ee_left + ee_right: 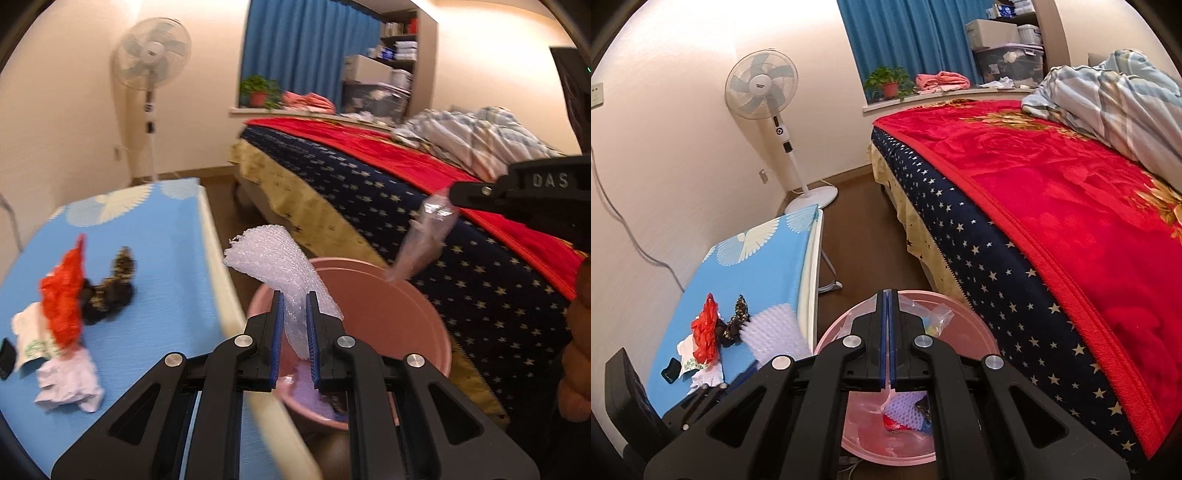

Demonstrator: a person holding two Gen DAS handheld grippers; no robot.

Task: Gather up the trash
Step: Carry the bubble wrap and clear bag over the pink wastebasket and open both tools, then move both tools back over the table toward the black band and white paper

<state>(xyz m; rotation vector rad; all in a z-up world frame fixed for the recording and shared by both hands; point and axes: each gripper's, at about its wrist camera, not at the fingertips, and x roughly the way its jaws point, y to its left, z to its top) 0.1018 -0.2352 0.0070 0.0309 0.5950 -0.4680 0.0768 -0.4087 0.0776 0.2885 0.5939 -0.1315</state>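
My left gripper is shut on a strip of white bubble wrap and holds it over the near rim of the pink bin. My right gripper is shut on a clear plastic bag above the same pink bin. In the left wrist view the right gripper shows at the right with the bag hanging from it. More trash lies on the blue table: a red plastic bag, a dark patterned wrapper and crumpled white paper.
A bed with a red blanket and starred navy sheet runs along the right, close to the bin. A standing fan is by the far wall. Trash lies in the bin's bottom. A black object stands at the table's near left.
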